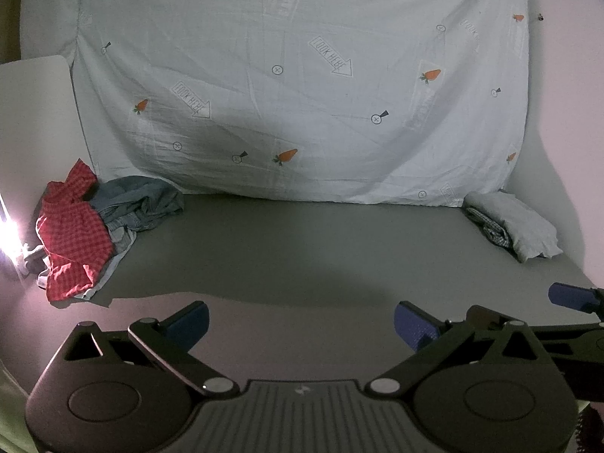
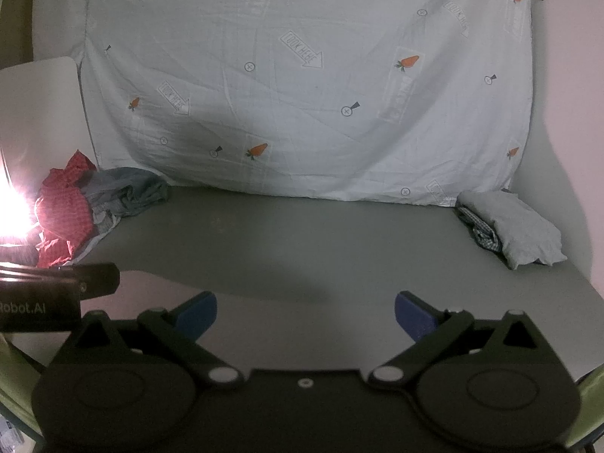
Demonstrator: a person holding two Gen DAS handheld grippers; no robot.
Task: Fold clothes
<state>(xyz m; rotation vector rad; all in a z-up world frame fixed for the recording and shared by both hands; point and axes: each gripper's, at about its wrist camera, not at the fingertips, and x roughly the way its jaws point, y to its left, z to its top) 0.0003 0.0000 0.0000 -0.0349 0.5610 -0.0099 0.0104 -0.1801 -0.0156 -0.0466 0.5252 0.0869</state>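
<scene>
Below us, the left claw stood wide open with nothing between its blue-padded fingers, hovering above the bare grey bench. Our right claw was spread just as wide and also held nothing, its blue pads apart over the same grey surface. In the left wrist view a blue fingertip of the right claw showed at the right edge, and in the right wrist view the black body of the left claw reached in from the left, so we held the two side by side.

Further out, at the bench's far left corner, lay a crumpled heap of unfolded clothes: a red checked garment in front, touching a faded blue denim garment behind it. At the far right corner sat a folded stack, a pale grey folded cloth resting on a dark checked folded garment. Both piles were well apart from the claws.

Behind the bench hung a pale blue sheet printed with orange carrots and arrow signs. A bright light glared at the left edge.
</scene>
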